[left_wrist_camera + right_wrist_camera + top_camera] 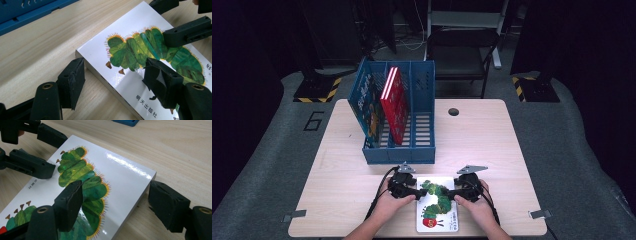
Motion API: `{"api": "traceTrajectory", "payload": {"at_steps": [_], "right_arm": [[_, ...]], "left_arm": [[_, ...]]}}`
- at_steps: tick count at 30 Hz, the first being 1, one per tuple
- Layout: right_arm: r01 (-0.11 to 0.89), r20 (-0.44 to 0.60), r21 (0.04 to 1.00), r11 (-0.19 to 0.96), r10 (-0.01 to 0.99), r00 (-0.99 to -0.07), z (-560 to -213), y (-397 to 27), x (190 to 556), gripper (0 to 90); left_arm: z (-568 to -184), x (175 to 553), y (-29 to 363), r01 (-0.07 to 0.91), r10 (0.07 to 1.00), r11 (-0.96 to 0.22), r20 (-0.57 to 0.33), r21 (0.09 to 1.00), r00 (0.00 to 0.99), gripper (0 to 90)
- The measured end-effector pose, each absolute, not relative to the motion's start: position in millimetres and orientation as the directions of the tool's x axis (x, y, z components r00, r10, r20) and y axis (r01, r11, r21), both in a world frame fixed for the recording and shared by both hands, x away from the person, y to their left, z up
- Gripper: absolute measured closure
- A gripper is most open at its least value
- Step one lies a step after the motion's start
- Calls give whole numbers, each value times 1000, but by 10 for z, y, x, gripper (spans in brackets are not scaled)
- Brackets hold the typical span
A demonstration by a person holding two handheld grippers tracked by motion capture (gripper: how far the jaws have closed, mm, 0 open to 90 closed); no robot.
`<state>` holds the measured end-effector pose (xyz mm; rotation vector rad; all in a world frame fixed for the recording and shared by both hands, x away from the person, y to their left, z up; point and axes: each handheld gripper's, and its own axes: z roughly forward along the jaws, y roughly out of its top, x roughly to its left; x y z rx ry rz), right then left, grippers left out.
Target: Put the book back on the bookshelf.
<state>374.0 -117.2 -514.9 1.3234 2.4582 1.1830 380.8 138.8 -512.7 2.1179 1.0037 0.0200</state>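
Left gripper and right gripper, jaws parted, each straddling one long edge of the caterpillar picture book without clamping it. The book lies flat on the wooden table, in front of the blue file rack.

Three books, one blue file rack, two grippers.

My right gripper view cuts off the book at the bottom left, my jaw covering part of its caterpillar. From above, the small print near the book's lower edge is unreadable.
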Motion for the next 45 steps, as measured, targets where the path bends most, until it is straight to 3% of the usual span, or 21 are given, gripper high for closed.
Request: {"api": "traceTrajectory", "payload": {"at_steps": [14,38,45], "right_arm": [[626,245,717,305,731,-637,-4989,-1135,3702,291],[502,178,818,282,705,-686,-4514,-1096,3531,352],[475,148,833,283,713,-685,-4492,-1101,3514,410]], "left_arm": [[-4952,3752,1514,654,656,-334,-331,678,678,336],[-4452,3623,1692,562,647,-291,-274,774,712,420],[-4421,3603,1721,537,670,-283,-236,795,703,553]]}}
